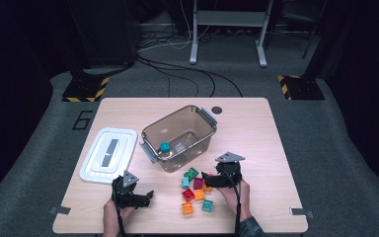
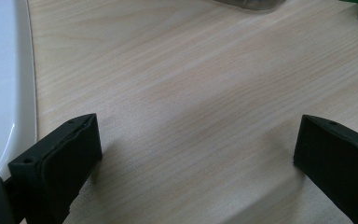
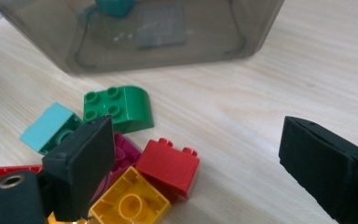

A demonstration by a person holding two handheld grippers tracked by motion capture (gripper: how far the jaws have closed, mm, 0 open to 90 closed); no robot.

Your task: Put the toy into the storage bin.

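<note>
A heap of toy bricks (image 1: 196, 190) lies on the table in front of a clear smoky bin (image 1: 180, 136). One teal brick (image 1: 165, 146) sits inside the bin. My right gripper (image 1: 206, 178) is low over the right side of the heap and points left. In the right gripper view it (image 3: 196, 168) is open. A red brick (image 3: 168, 165) lies between the jaws, close to the left one, with no pad pressing on it. A green brick (image 3: 119, 108), a pale teal one (image 3: 51, 127) and a yellow one (image 3: 128, 203) lie around it. My left gripper (image 1: 147, 196) (image 2: 196, 158) is open over bare wood.
A white lid (image 1: 108, 154) (image 2: 0, 93) lies flat to the left of the bin, just beside my left gripper's left jaw. The table's front edge (image 1: 177, 231) runs close behind both hands. Cables cross the floor beyond the table.
</note>
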